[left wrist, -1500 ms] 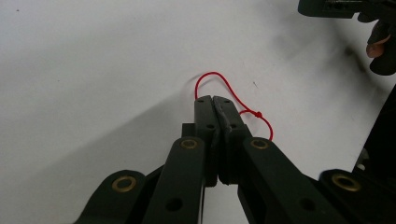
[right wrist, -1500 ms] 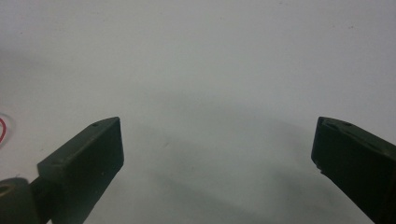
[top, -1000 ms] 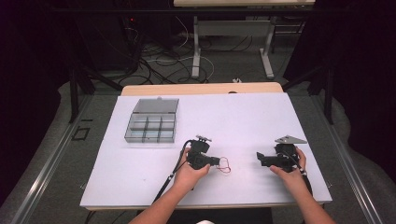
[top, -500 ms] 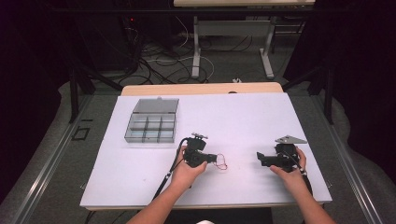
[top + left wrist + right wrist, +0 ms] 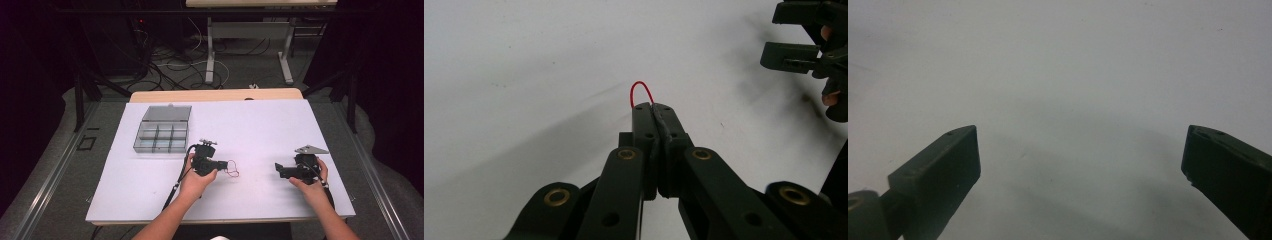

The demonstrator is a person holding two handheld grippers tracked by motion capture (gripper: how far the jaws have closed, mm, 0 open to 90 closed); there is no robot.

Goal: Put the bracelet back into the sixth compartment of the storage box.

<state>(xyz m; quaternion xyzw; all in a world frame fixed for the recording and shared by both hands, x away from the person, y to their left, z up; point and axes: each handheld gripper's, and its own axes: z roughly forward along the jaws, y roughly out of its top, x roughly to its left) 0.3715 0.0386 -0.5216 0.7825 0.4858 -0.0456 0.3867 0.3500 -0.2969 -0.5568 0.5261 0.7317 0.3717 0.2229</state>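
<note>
My left tool (image 5: 653,107) was clamped tight on a thin red wire (image 5: 642,91), jaws pressed together, a small loop sticking out past the tips. In the high view the wire (image 5: 232,168) hung at centre frame, just above the white worktop (image 5: 260,125). My right tool (image 5: 1080,160) stood wide open at lower right, holding nothing. A grey compartment box (image 5: 162,130) sat upper left.

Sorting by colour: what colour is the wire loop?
Red; the wire loop shows best in the left gripper view.
</note>
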